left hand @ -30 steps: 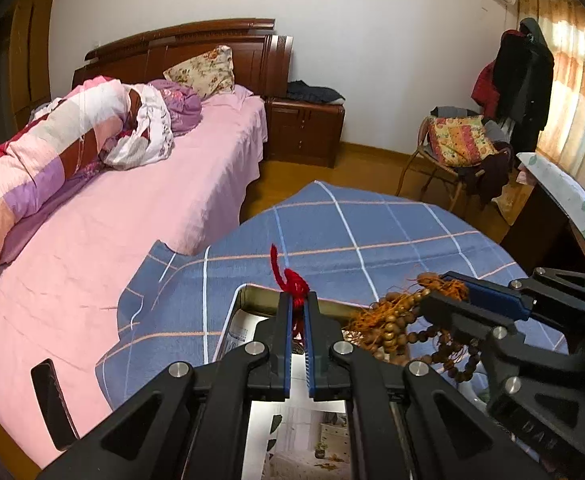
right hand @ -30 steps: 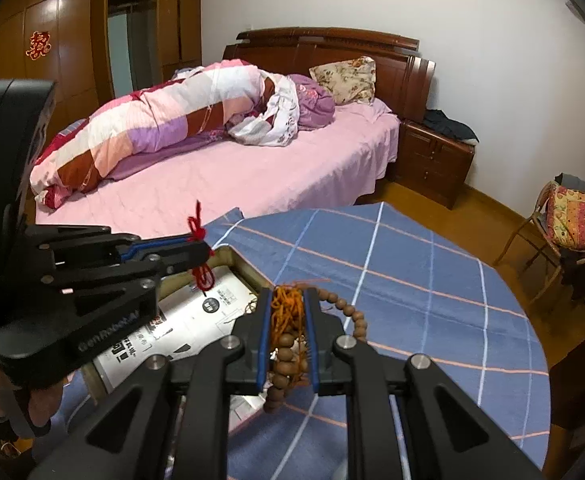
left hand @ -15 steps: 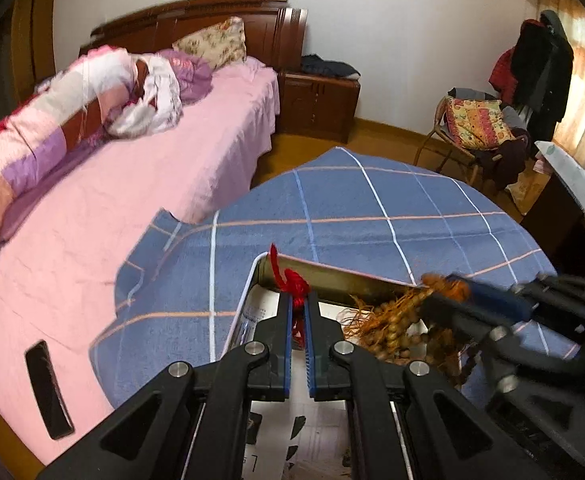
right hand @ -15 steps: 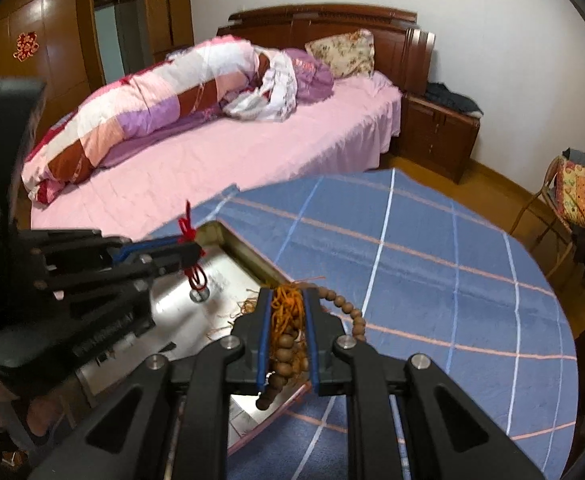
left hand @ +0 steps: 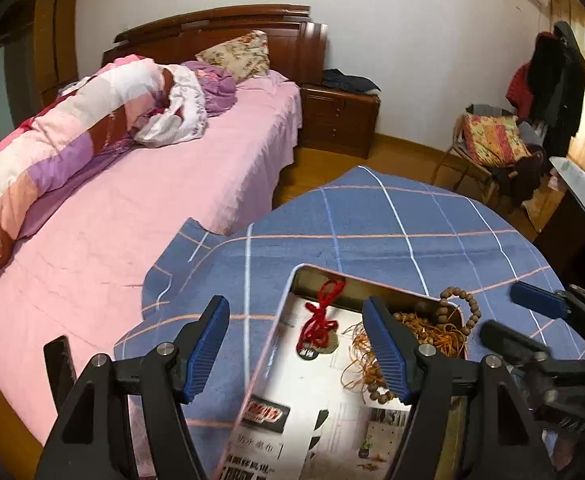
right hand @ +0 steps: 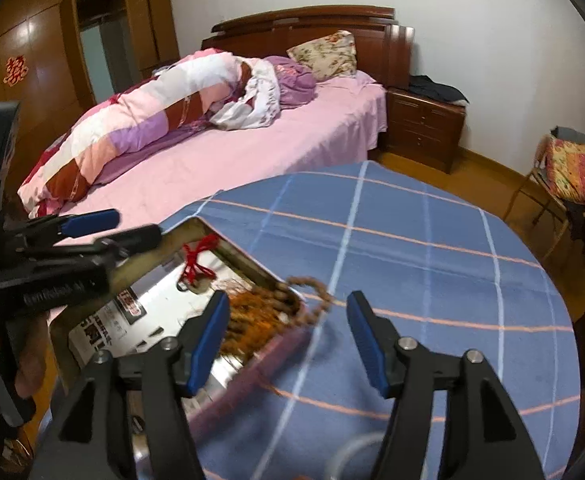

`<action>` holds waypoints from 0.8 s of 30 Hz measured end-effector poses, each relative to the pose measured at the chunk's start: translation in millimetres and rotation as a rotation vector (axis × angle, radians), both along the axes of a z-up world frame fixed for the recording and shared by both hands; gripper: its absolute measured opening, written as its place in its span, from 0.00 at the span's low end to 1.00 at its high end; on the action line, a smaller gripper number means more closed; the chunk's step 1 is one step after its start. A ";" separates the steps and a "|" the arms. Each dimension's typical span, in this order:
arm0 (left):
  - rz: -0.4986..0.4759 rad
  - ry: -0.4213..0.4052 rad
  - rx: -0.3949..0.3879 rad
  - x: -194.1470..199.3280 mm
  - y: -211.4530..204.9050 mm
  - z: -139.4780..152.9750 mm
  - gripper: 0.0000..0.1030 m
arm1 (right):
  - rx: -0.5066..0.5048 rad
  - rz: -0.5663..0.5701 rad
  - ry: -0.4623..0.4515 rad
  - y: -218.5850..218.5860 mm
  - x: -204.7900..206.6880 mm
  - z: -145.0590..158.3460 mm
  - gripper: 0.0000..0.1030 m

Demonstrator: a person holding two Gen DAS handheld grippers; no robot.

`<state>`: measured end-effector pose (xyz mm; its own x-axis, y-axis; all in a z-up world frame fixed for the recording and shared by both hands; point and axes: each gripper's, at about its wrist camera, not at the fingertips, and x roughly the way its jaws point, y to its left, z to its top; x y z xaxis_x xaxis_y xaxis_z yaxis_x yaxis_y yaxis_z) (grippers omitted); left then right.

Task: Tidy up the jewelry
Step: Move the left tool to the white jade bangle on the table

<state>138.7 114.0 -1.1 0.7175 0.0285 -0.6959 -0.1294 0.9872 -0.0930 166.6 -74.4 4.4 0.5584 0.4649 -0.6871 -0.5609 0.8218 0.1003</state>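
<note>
The left gripper (left hand: pixel 296 346) has just been opening and its jaws stand spread wide with nothing pinched; the red cord charm (left hand: pixel 321 322) lies loose in the metal tin (left hand: pixel 376 284) just beyond and between the two fingers. The right gripper (right hand: pixel 288 340) has also just been opening, its jaws apart and empty. The brown bead string (right hand: pixel 260 312) lies heaped in the tin's near corner by its left finger, a loop hanging over the rim onto the blue checked cloth (right hand: pixel 432 264).

My left gripper (left hand: pixel 296 344) has just been opening, nothing between its jaws. The red cord charm (left hand: pixel 321 322) lies in the tin (left hand: pixel 292 280); wooden beads (left hand: pixel 458 308) seem to drape its rim.
</note>
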 end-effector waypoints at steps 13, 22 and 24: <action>-0.046 -0.067 0.003 -51.7 -47.7 7.7 0.67 | 0.070 -0.146 0.024 -97.5 -23.1 2.2 0.76; -0.136 -0.073 0.061 -74.4 -105.1 2.0 0.67 | 0.083 -0.206 0.062 -131.6 -53.8 -28.6 0.76; -0.156 -0.058 0.071 -73.3 -118.0 -3.2 0.67 | 0.073 -0.209 0.067 -136.1 -58.5 -35.1 0.77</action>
